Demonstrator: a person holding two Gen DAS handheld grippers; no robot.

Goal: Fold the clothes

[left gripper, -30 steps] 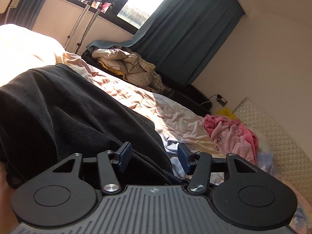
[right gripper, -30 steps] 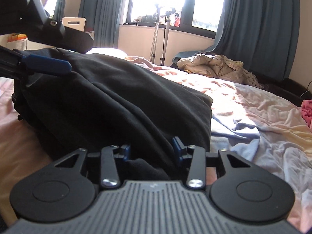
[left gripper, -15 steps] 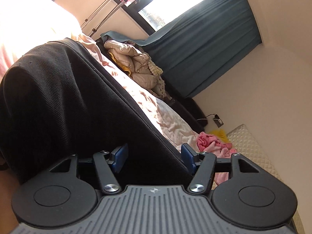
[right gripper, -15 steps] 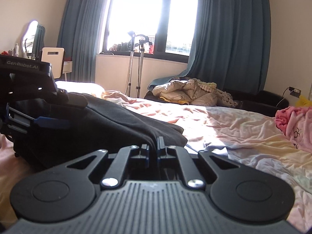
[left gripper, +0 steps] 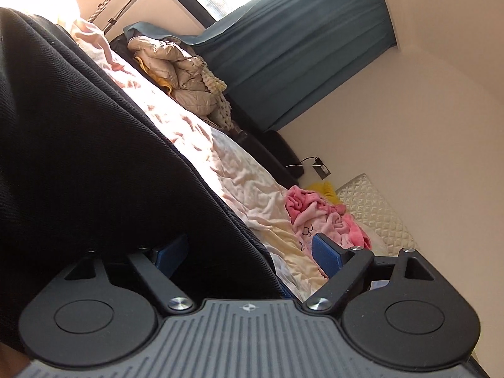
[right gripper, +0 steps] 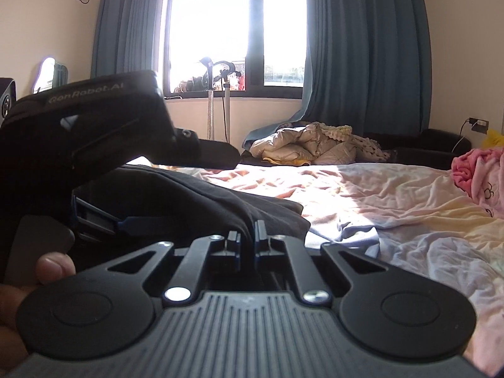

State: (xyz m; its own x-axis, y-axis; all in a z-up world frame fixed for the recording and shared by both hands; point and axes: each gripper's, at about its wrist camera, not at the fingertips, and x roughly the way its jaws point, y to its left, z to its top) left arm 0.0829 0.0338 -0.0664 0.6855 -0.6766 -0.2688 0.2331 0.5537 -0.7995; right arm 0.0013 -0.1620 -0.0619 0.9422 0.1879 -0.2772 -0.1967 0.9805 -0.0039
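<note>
A black garment [left gripper: 78, 145] lies bunched on the bed's pale crumpled sheet [right gripper: 362, 201]. My left gripper [left gripper: 249, 249] is pushed in against it with its jaws wide and still opening. The cloth hangs over the left blue pad [left gripper: 171, 252] and runs between the jaws, while the right pad [left gripper: 327, 253] stands free of it. In the right wrist view my right gripper [right gripper: 249, 236] is shut on a raised fold at the garment's [right gripper: 195, 195] near edge. The left gripper [right gripper: 204, 189] shows there too, at the left, straddling the cloth.
A pink garment [left gripper: 318, 214] lies on the sheet at the right, by a quilted pillow [left gripper: 375, 214]. A beige padded jacket [right gripper: 308, 145] is heaped beyond the bed under blue curtains [right gripper: 362, 63]. A metal stand [right gripper: 217, 94] is by the window. A thumb [right gripper: 55, 266] shows at the lower left.
The right gripper's jaws closed on the black fold and lifted a little. The left gripper rolled, pushed closer into the garment, and its jaws spread wider.
</note>
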